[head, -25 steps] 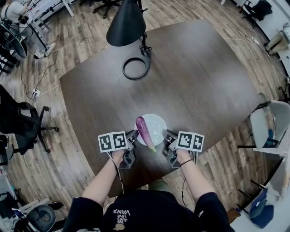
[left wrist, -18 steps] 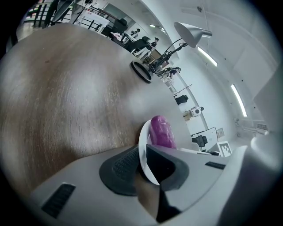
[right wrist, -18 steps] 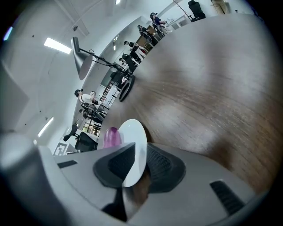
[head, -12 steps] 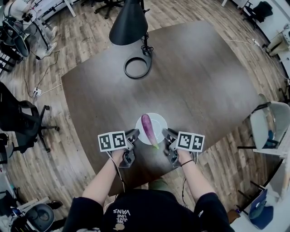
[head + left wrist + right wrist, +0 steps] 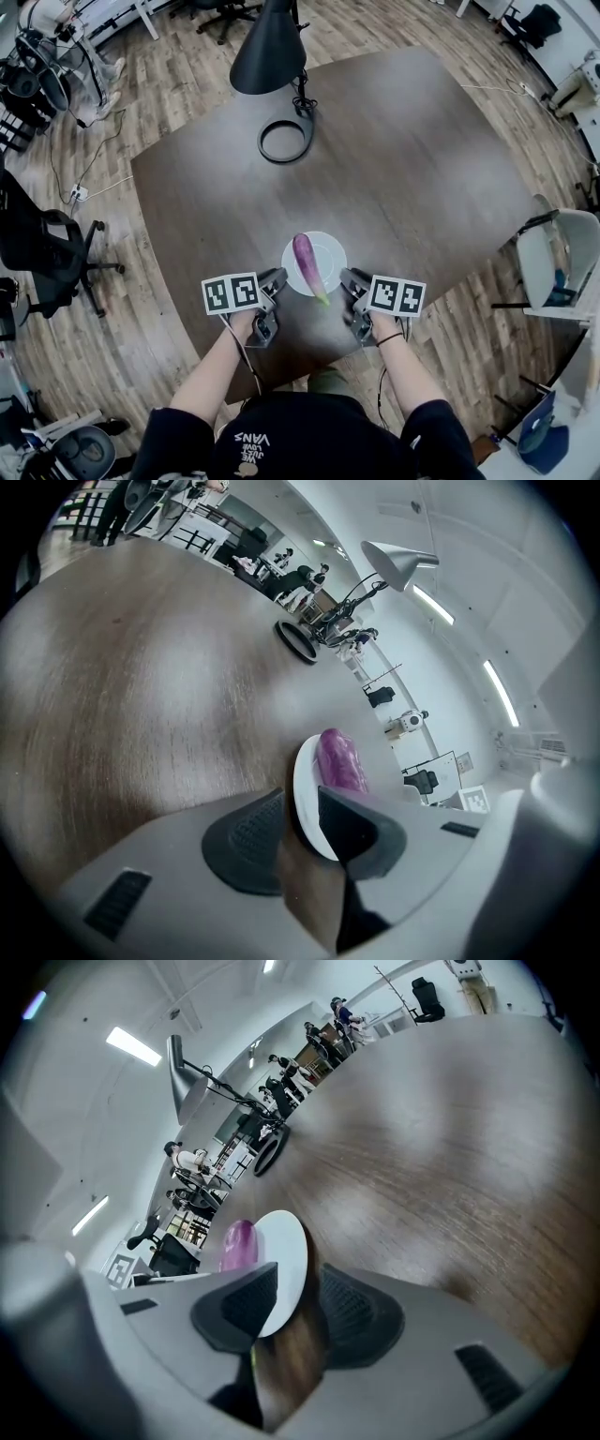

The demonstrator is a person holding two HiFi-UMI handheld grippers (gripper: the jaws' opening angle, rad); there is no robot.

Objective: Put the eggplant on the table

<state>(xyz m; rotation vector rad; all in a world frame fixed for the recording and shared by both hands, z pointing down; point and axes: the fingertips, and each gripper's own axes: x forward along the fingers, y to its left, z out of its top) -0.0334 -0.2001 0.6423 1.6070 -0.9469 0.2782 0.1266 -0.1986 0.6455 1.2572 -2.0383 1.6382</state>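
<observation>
A purple eggplant lies on a white plate that rests on the dark wooden table near its front edge. My left gripper is at the plate's near left rim. In the left gripper view the rim stands between the jaws with a thin gap beside one pad, and the eggplant lies beyond. My right gripper is at the near right rim. Its jaws are opening, and the plate's edge stands loose between them, with the eggplant behind.
A black desk lamp with a ring-shaped base stands at the table's far side. A black office chair is off the left edge and a grey chair off the right edge. Cables run over the floor.
The plate with the eggplant has shifted slightly away from me and lies level. Both grippers have stayed at its near rim.
</observation>
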